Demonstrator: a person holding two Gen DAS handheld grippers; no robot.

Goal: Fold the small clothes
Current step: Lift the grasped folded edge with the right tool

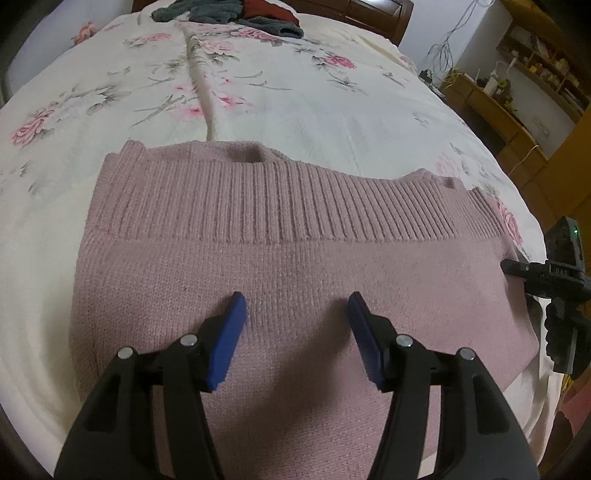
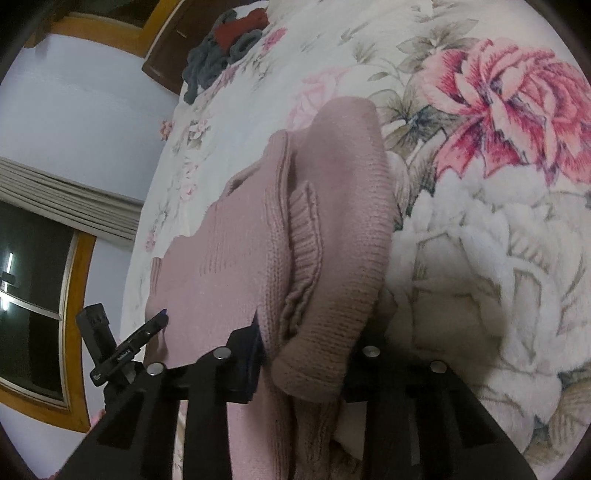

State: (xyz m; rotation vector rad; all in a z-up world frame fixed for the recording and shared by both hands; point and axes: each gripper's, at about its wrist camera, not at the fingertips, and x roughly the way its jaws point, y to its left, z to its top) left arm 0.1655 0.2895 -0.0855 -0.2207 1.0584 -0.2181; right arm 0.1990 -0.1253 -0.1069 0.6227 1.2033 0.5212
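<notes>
Pink ribbed knit sweater (image 1: pixel 280 258), matt wool-like; fuzzy floral cream fleece bedspread (image 1: pixel 295 103); matt black plastic left gripper (image 1: pixel 295 317), blue rubbery pads (image 1: pixel 229 339).

The sweater (image 1: pixel 295 266) under my left gripper (image 1: pixel 295 332) was a dusty pink knit, with a vertically ribbed band across the middle of the frame. That gripper was black with blue pads (image 1: pixel 229 339). The bedspread (image 1: pixel 314 103) was cream, printed with pink roses and grey-green leaves. At the top of the frame lay a pile of grey and dark red clothes (image 1: pixel 229 11).
</notes>
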